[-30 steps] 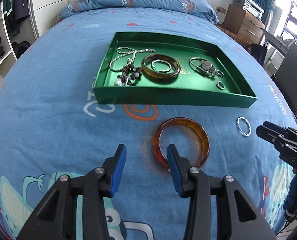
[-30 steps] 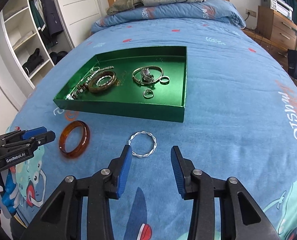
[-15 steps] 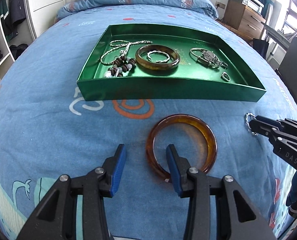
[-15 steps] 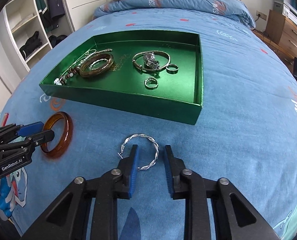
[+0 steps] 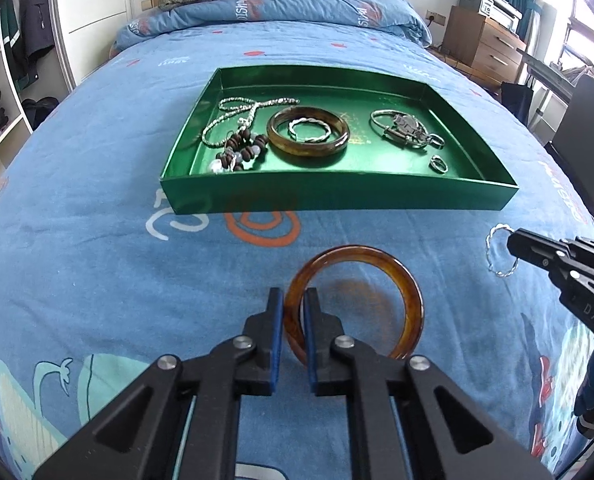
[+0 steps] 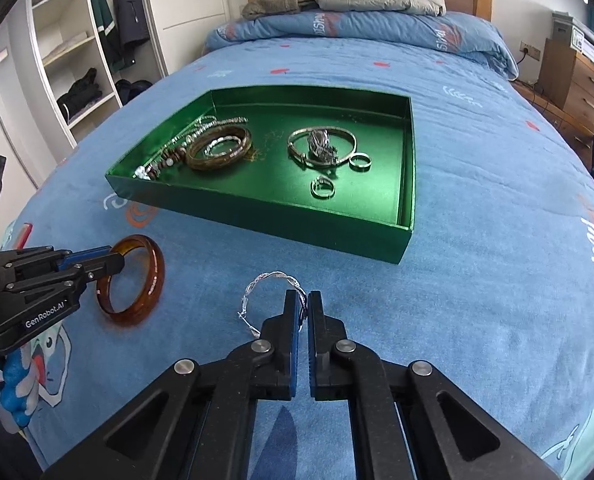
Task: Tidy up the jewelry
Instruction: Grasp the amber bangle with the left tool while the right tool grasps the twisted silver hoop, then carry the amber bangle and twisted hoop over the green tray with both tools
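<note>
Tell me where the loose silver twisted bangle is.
The silver bangle lies on the blue bedspread in front of the green tray, clamped in the right gripper, right of the amber bangle.

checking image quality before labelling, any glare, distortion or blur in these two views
Left wrist view: strong fisheye bend, dark corner vignette, window blown out at upper right, sheen on the green tray front wall; amber bangle sharp. Right wrist view: same barrel bend and dark corners, bright glare patch on the tray floor, twisted silver bangle in focus, no motion blur.
</note>
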A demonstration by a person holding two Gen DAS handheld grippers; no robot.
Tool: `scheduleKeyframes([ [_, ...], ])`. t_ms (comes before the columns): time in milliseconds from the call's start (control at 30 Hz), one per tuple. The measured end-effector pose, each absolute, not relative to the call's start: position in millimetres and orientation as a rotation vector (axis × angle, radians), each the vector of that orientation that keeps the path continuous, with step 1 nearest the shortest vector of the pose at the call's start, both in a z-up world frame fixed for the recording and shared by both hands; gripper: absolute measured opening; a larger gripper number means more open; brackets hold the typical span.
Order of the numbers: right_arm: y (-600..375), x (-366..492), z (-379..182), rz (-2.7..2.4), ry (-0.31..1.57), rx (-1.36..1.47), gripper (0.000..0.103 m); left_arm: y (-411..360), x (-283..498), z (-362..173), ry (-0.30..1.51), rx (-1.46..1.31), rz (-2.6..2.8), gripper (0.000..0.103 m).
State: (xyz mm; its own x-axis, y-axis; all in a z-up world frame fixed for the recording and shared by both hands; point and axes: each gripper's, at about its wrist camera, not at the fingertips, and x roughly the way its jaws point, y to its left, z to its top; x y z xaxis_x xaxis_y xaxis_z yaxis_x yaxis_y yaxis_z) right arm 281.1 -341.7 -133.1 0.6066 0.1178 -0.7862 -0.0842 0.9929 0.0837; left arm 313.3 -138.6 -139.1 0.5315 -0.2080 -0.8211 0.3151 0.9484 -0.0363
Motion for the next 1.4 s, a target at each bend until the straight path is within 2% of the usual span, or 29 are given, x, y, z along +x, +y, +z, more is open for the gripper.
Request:
scheduleKeyframes([
  [433, -345.4, 275.8, -94.7, 0.114, 0.815, 0.06, 0.004, -139.0, 312.6, -95.2, 0.879, 0.099, -0.322, 0.009],
  [733, -354.4, 315.2, -84.7, 0.073, 0.774, 0.08, 0.004, -163.9, 366.5, -73.2, 0.83, 0.1, -0.294, 0.009],
  [1067, -359.4, 368.9, -113.0, 0.029, 0.819, 0.093, 0.004, -200.3, 419.3, -94.5, 0.853, 0.165, -0.281, 0.009],
  [1400, -347.8, 386.1, -142.8, 0.045, 0.898, 0.043, 0.004, -214.3, 428.0, -126.2, 0.888, 0.232, -0.29, 0.009],
])
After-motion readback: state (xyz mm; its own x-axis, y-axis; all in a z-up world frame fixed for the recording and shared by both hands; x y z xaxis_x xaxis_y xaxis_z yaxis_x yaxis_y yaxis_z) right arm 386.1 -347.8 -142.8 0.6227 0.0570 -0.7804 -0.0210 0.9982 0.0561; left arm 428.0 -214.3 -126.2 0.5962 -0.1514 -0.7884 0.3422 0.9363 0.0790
